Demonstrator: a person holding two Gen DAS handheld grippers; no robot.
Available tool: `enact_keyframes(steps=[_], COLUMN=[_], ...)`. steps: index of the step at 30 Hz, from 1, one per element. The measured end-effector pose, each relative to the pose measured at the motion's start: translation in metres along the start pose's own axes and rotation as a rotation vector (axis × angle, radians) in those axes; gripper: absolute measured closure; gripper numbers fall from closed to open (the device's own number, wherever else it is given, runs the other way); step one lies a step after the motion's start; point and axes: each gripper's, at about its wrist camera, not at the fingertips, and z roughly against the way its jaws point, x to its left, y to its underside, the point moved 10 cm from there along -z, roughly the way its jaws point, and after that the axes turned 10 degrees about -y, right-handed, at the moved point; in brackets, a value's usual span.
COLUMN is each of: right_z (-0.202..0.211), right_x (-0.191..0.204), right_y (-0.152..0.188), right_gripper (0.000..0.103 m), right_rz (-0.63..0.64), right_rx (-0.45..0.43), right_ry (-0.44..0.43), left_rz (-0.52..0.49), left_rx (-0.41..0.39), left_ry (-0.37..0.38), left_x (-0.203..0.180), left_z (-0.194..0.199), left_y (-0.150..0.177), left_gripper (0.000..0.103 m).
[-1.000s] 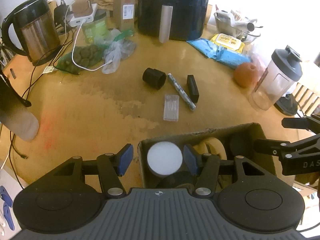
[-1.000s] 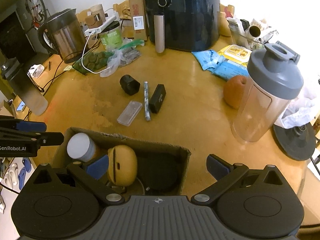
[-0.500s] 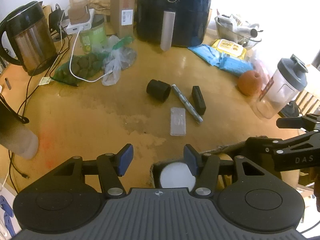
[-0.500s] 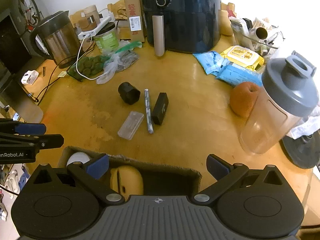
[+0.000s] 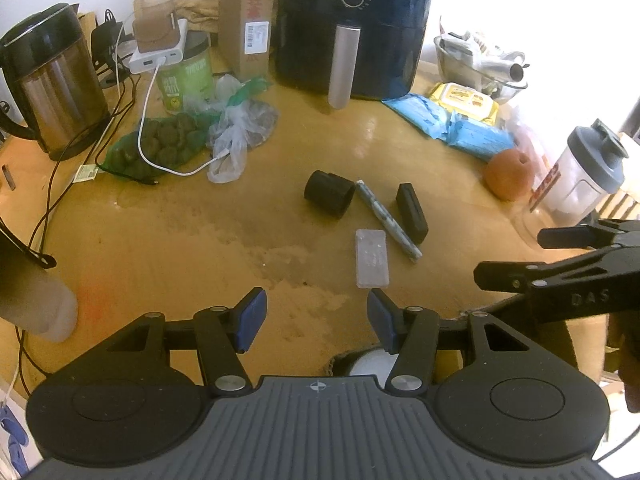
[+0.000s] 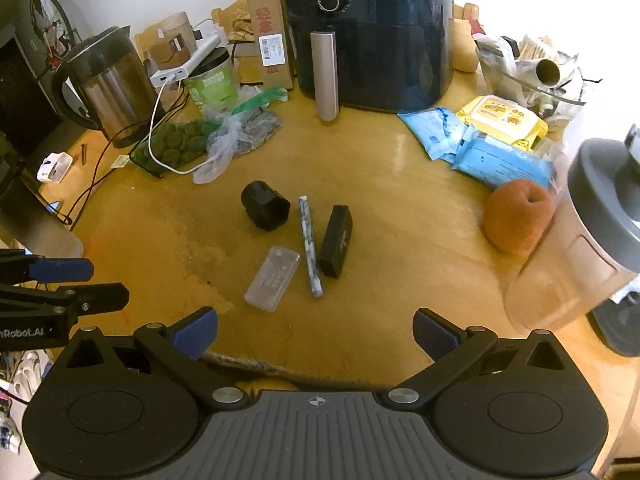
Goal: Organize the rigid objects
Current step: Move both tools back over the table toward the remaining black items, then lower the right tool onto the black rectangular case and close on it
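On the wooden table lie a black cylinder [image 5: 329, 193] [image 6: 265, 205], a marbled pen [image 5: 389, 219] [image 6: 310, 245], a black rectangular case [image 5: 411, 212] [image 6: 337, 240] and a clear plastic case [image 5: 372, 257] [image 6: 273, 278]. My left gripper [image 5: 312, 320] is open and empty, just short of the clear case. My right gripper [image 6: 316, 332] is open and empty, also short of these items. The cardboard box [image 5: 516, 308] [image 6: 248, 362] lies under both grippers, mostly hidden; a white round lid [image 5: 372, 362] shows inside it.
A black air fryer [image 6: 368, 28], a steel kettle [image 6: 108, 84], a green tin [image 6: 212, 84], bags and cables stand at the back. A shaker bottle [image 6: 580, 236], an orange fruit [image 6: 516, 214] and blue packets [image 6: 500, 160] are at the right.
Both grippers have pulled back and up from the box; the box has slid down out of view and the loose items on the table now lie closer to centre.
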Motion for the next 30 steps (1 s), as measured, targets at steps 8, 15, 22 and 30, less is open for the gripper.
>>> enact_keyframes(steps=[8,15,22,30], right_z=[-0.025,-0.047,-0.072,-0.100], right_x=[-0.007,-0.011,-0.017,-0.031], right_y=[-0.014,-0.029,-0.041,-0.048], right_gripper=[0.000,0.006,0.017,0.036], right_rz=[-0.016,-0.019,-0.001,-0.014], right_rx=[0.025,0.010,0.005,0.018], right_ry=[0.046,0.047,0.068,0.102], left_rz=[0.004,0.013,0.025,0.034], left_rx=[0.011,0.015,0.022,0.026], left_ry=[0.005,0.003,0.000,-0.008], left_x=[0.009,0.020,0.028,0.034], left_z=[-0.007,-0.012,-0.018,-0.021], left_y=[-0.002,-0.005,-0.007,-0.008], left_gripper=[0.048,0.048,0.048,0.048])
